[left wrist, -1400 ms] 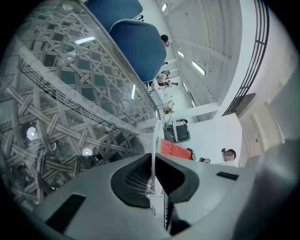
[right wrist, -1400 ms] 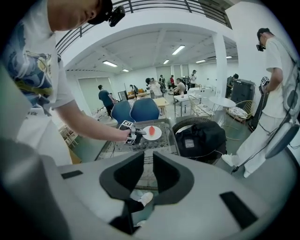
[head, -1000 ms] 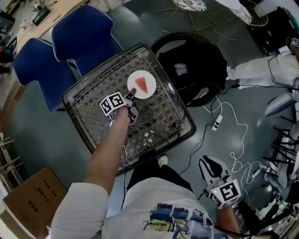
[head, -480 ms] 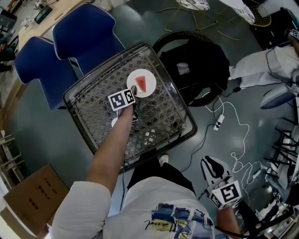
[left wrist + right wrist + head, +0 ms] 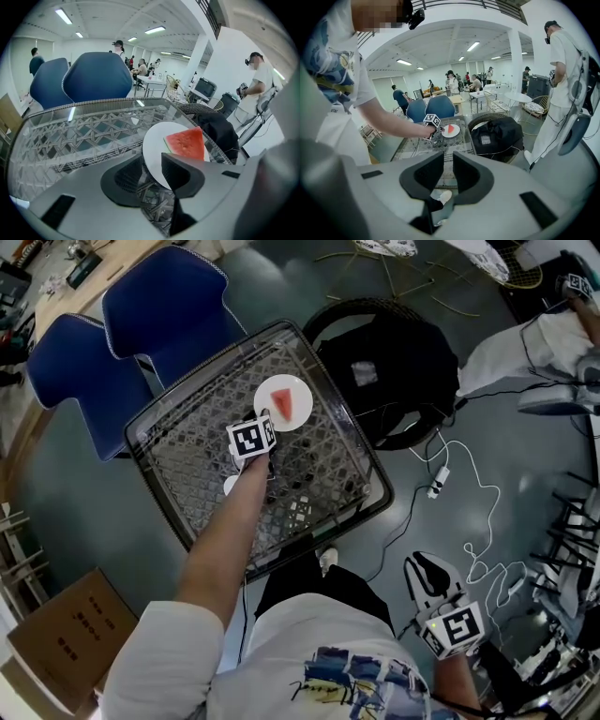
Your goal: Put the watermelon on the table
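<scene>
A red watermelon slice (image 5: 286, 407) lies on a white plate (image 5: 270, 394) that rests flat on the glass table (image 5: 187, 465). My left gripper (image 5: 266, 418) is at the plate's near edge. Its jaws have just been opening and now stand open. In the left gripper view the plate (image 5: 153, 143) has its rim in the gap of the left gripper (image 5: 152, 163), with the pads off it, and the watermelon slice (image 5: 187, 143) lies just beyond. My right gripper (image 5: 427, 579) hangs low beside my hip, far from the table. The right gripper (image 5: 448, 165) has a narrow gap with nothing in it.
Two blue chairs (image 5: 169, 306) stand behind the table. A black bag (image 5: 394, 371) lies on a round wicker seat to the table's right. A white cable and power strip (image 5: 436, 486) trail on the floor. A cardboard box (image 5: 66, 638) sits at lower left. A person in white (image 5: 567, 70) stands at right.
The left gripper has rolled about its own axis, its marker cube now faces up, and its jaws have opened. The plate with the watermelon stays on the table. The right gripper is unmoved.
</scene>
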### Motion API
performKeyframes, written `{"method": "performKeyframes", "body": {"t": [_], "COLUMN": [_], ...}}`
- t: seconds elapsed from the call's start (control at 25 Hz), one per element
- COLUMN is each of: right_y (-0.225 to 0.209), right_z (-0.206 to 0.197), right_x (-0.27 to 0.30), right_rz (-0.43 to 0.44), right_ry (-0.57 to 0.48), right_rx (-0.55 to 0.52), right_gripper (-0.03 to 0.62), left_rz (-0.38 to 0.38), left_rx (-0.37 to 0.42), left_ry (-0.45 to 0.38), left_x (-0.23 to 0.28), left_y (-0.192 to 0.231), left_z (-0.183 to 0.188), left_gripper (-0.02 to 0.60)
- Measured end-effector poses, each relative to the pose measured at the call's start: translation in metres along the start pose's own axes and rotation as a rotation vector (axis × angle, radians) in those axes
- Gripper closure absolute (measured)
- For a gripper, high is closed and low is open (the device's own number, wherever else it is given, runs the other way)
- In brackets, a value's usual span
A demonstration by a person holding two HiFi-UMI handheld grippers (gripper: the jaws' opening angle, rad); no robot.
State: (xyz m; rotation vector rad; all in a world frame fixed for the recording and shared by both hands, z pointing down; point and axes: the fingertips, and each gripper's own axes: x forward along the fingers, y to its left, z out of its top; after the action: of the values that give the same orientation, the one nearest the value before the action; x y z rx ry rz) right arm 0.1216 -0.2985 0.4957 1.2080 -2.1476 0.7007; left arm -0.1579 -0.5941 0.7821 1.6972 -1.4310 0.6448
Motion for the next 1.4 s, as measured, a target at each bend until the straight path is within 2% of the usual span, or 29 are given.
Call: {"method": "performKeyframes", "body": {"t": [0.24,0.52,0.6,0.64,0.76,0.92,1.04,1.12,1.28,1.4], "right_y": [0.001,0.008,0.01,0.011,0.017,0.03,0.046,0.059,0.089,0.114], "right_z": [-0.002,-0.006,-0.013,-0.017,-0.031,-0.056,-0.073,-0.083,-0.097,-0.105], "right_x": [-0.006,-0.032,-0.044,-0.054,-0.085,-0.118,-0.136,-0.147,-0.168,-0.18], "right_rz": [0.023,0.121,0.162,0.185,0.253,0.33,0.39,0.432,0.48,0.496], "right_ry": [-0.049,-0.149,-0.17,-0.181,-0.223,-0.262,-0.272,-0.276,-0.283,-0.291], "right_rx": [-0.036,-0.134,-0.159,-0.17,-0.221,-0.275,-0.297,-0.319,-0.395,-0.43], "right_gripper": [0.536,0.536,0.538,0.552,0.575,0.583,0.583,0.583,0.583,0.583], "left_rz": [0.013,-0.013,-0.015,-0.023,-0.076,-0.211,-0.298,-0.349,-0.413,-0.465], "left_rx": [0.004,0.026,0.025,0.022,0.004,-0.028,-0.013,0.017,0.178,0.26], "left_ry": [-0.058,-0.177,-0.211,-0.227,-0.275,-0.342,-0.372,-0.365,-0.366,-0.378], "left_x": [-0.042,-0.157,-0.198,-0.219,-0.281,-0.365,-0.42,-0.45,-0.512,-0.553], "left_y": [0.004,-0.012,-0.02,-0.028,-0.057,-0.109,-0.151,-0.18,-0.225,-0.242], "left_z": [0.003,-0.014,-0.031,-0.043,-0.081,-0.137,-0.181,-0.21,-0.249,-0.27], "left_gripper": [0.454,0.464,0.55,0.572,0.572,0.572,0.572,0.572,0.572,0.572]}}
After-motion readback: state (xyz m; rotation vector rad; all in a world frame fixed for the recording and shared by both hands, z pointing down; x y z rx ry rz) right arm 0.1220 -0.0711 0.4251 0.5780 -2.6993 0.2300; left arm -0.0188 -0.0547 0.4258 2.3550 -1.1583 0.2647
